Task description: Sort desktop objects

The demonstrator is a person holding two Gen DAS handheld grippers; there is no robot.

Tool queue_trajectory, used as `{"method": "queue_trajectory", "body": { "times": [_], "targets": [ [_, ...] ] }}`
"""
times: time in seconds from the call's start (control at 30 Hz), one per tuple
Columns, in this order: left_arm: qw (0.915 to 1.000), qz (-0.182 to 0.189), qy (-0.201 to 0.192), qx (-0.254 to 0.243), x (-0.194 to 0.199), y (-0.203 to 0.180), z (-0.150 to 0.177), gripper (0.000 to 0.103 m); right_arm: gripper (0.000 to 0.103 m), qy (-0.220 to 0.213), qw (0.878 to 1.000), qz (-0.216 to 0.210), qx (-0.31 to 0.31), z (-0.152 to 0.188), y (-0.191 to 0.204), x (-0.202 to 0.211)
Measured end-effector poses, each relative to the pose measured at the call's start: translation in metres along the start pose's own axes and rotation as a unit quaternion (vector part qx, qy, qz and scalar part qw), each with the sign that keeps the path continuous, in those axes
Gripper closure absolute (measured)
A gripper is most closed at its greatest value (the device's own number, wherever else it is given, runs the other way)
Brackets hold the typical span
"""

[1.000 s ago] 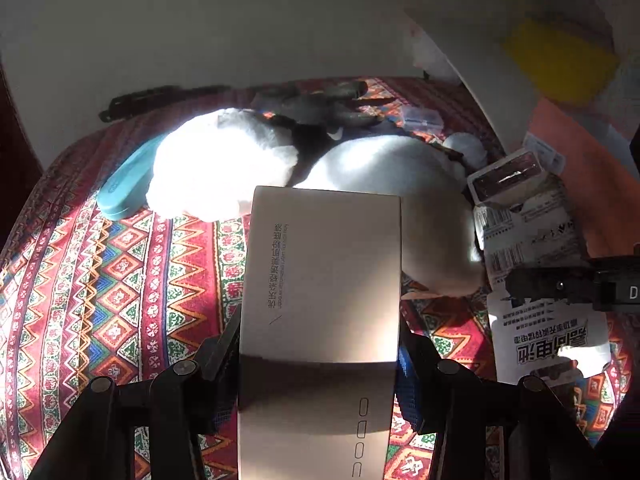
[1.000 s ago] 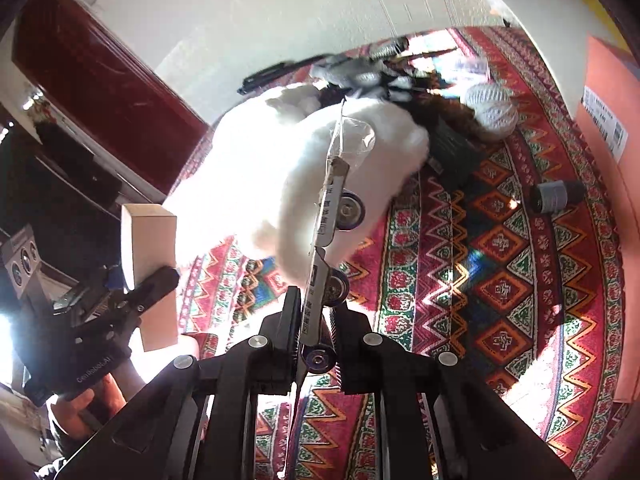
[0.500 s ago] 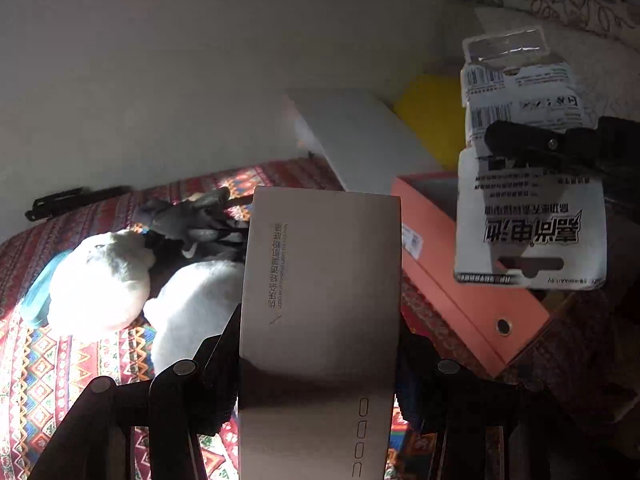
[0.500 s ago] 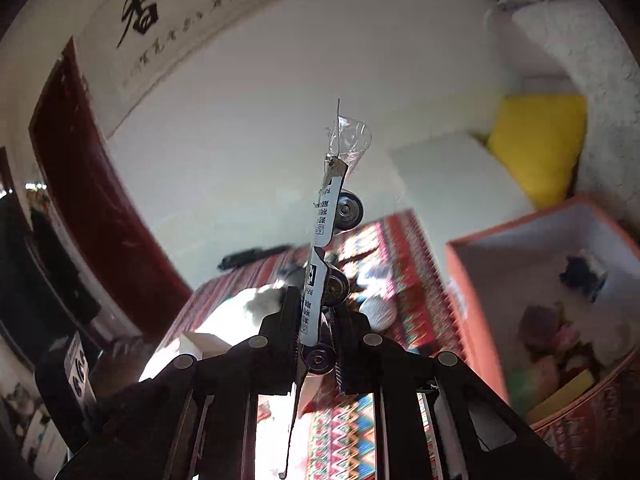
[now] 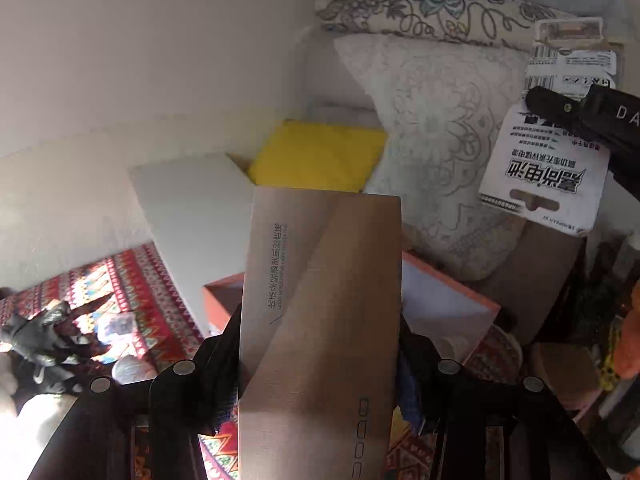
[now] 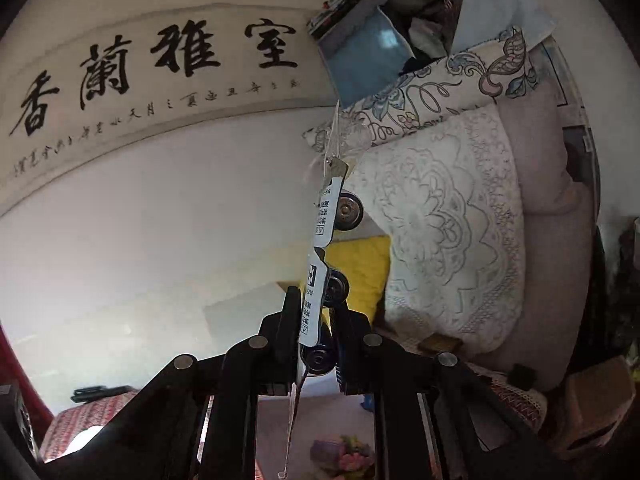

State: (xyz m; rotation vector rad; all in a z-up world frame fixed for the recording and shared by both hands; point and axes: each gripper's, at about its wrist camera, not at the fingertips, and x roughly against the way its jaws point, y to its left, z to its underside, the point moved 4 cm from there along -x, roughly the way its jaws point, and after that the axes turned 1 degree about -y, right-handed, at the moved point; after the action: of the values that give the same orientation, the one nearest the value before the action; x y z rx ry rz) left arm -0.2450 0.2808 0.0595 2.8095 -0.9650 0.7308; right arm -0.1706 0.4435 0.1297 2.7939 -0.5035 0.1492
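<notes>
Left wrist view: left gripper (image 5: pixel 320 344) pinches stiff, light tan cardboard box (image 5: pixel 320 320) by its sides; right gripper (image 6: pixel 316 332) at 2 o'clock clamps floppy battery blister card (image 6: pixel 320 280) low, likely top-heavy.

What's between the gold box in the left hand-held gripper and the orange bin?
Nothing visible. The gold box, clamped in the left hand-held gripper, hangs right over the orange bin; the bin's open top shows past it. The battery card is off to the right.
</notes>
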Motion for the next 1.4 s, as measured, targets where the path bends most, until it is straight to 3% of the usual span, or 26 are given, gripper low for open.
{"method": "queue_trajectory", "body": {
  "times": [0.17,0.23,0.27,0.3,0.33,0.37,0.47,0.87,1.4],
  "targets": [
    [0.9996,0.01,0.024,-0.012,-0.049,-0.022,-0.006,0.049,0.088,0.103,0.995,0.004,-0.017,0.047,-0.029,-0.074],
    [0.9992,0.001,0.037,-0.013,-0.069,-0.025,-0.003,0.046,0.078,0.144,0.989,0.006,-0.024,0.066,-0.04,-0.103],
    [0.9989,-0.004,0.045,-0.013,-0.079,-0.027,-0.001,0.034,0.068,0.164,0.986,0.007,-0.027,0.075,-0.046,-0.117],
    [0.9986,-0.012,0.05,-0.012,-0.088,-0.028,0.001,0.015,0.039,0.184,0.982,0.007,-0.03,0.084,-0.051,-0.132],
    [0.9983,-0.022,0.052,-0.011,-0.093,-0.027,0.003,0.009,0.018,0.195,0.98,0.019,-0.031,0.09,-0.057,-0.138],
    [0.9979,-0.032,0.055,-0.01,-0.099,-0.026,0.005,0.001,0.016,0.202,0.978,0.034,-0.03,0.096,-0.062,-0.143],
    [0.9969,-0.051,0.059,-0.011,-0.106,-0.024,0.011,0.001,0.016,0.222,0.972,0.078,-0.028,0.111,-0.079,-0.155],
    [0.9944,-0.081,0.06,-0.03,-0.095,-0.029,0.02,0.001,0.011,0.214,0.969,0.113,-0.049,0.101,-0.112,-0.145],
    [0.9927,-0.105,0.055,-0.024,-0.037,-0.024,0.038,0.001,0.003,0.177,0.971,0.151,0.059,0.091,-0.053,-0.087]
  ]
}}
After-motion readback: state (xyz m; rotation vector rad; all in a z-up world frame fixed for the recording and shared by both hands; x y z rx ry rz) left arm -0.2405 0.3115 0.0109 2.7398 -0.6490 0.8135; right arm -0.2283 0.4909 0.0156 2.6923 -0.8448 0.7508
